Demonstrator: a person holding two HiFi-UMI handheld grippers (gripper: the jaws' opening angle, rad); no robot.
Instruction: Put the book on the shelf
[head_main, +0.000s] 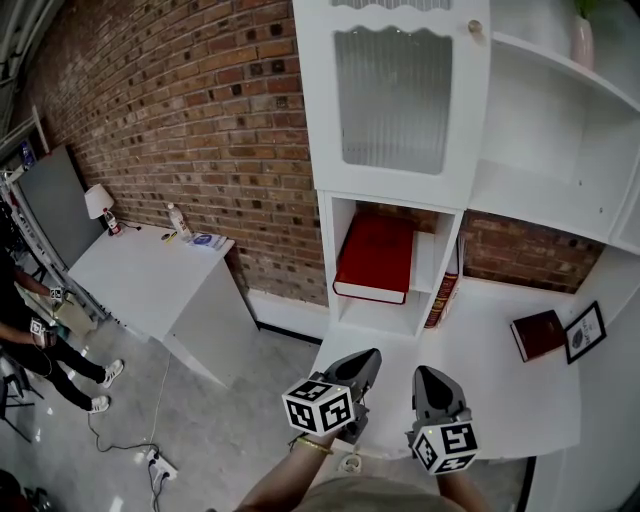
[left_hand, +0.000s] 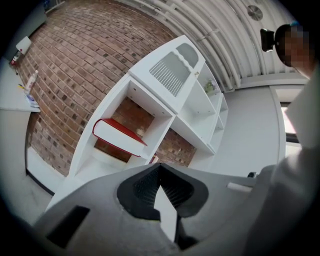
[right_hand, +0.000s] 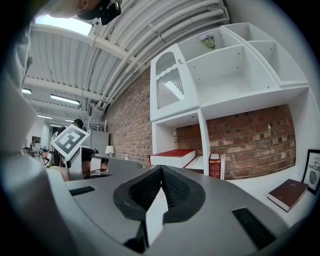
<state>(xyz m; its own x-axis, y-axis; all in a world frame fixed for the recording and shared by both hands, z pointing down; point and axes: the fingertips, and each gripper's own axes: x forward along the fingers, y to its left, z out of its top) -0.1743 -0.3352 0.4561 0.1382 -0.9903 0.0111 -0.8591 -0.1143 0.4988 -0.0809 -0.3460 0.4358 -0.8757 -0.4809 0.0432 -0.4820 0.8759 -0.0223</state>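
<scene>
A big red book (head_main: 375, 255) lies tilted in the lower cubby of the white shelf unit (head_main: 330, 240); it also shows in the left gripper view (left_hand: 120, 135) and the right gripper view (right_hand: 172, 156). A slim red book (head_main: 443, 290) stands upright beside the cubby. A dark red book (head_main: 538, 333) lies flat on the white desk (head_main: 480, 370). My left gripper (head_main: 368, 357) and right gripper (head_main: 425, 374) hover side by side over the desk's front, short of the shelf. Both are shut with nothing between their jaws (left_hand: 160, 167) (right_hand: 161, 170).
A picture frame (head_main: 585, 332) leans at the desk's right. A white side table (head_main: 150, 275) at the left carries a lamp (head_main: 98, 200) and a bottle (head_main: 178, 220). A person (head_main: 30, 340) stands at far left. A power strip (head_main: 160, 465) lies on the floor.
</scene>
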